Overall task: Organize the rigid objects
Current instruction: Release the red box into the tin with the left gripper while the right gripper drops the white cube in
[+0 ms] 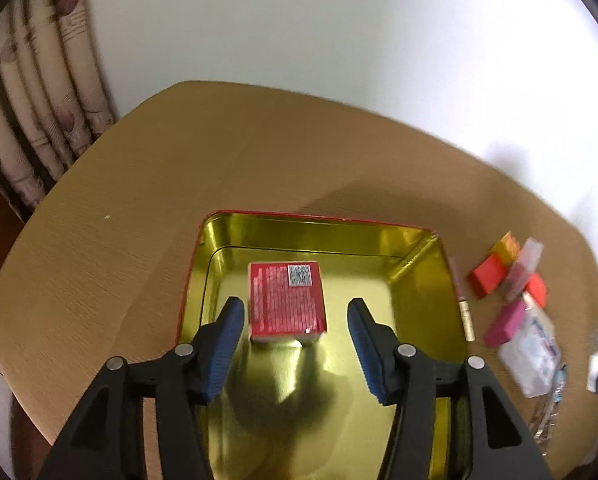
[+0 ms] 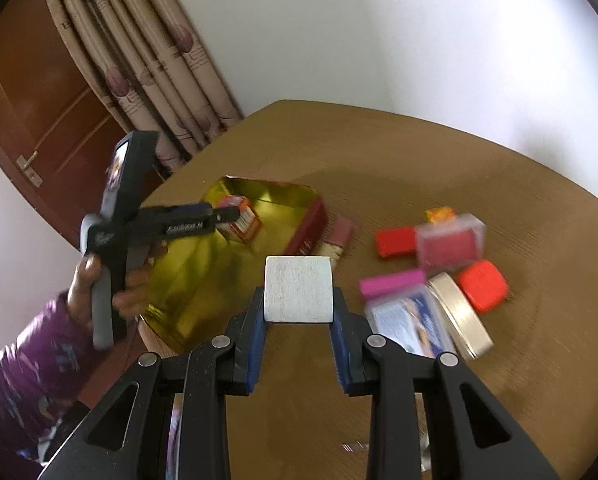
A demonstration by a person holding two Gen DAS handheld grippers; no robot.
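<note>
The left gripper hangs over the open tin box, and its jaws stand apart with nothing pressed between them. The red carton lies flat on the golden bottom of the tin, just beyond the fingertips and between their lines; the left pad is just beside its edge, and whether it touches cannot be told. No other thing is visible in the tin.

The right gripper is closed on a white block, which sits upright between the two blue pads above the counter. In the right wrist view the tin box is to the left of this block, and a hand with a purple sleeve holds the left gripper's handle above it.

To the right of the tin the other things lie close together on the counter: a red block, a clear case with a pink inside, a small orange box, a rounded red piece, a magenta block, a clear case with a blue and white card and a round metal tin. A slim stick with a pink part lies along the right wall of the tin box, between it and this group.
</note>
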